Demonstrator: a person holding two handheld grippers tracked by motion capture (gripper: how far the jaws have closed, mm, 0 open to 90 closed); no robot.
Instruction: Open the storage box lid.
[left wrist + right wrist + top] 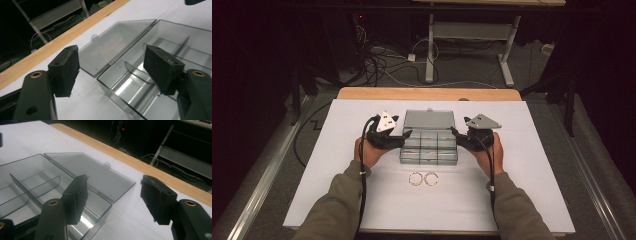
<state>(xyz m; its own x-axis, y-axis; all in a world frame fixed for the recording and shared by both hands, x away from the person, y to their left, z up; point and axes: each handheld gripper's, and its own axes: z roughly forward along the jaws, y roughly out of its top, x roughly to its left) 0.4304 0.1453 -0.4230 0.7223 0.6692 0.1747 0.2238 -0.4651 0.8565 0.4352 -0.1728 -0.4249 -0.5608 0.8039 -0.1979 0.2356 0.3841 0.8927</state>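
A clear plastic compartment box (429, 148) stands in the middle of the white table, its lid (428, 119) swung back and lying flat behind it. My left gripper (406, 135) hovers at the box's left side and my right gripper (456, 134) at its right side, both pointing inward. In the left gripper view the gripper (112, 67) is open, above the box's corner (117, 86) and lid (117, 42), pads touching nothing. The right gripper (113, 197) is open too, over the box's other corner (100, 207) beside the lid (92, 172).
Two small gold rings (416, 178) (431, 178) lie side by side on the white sheet (532, 190) in front of the box. A wooden table edge (427, 93) runs behind it. Beyond are cables and a desk frame (430, 50) on the floor.
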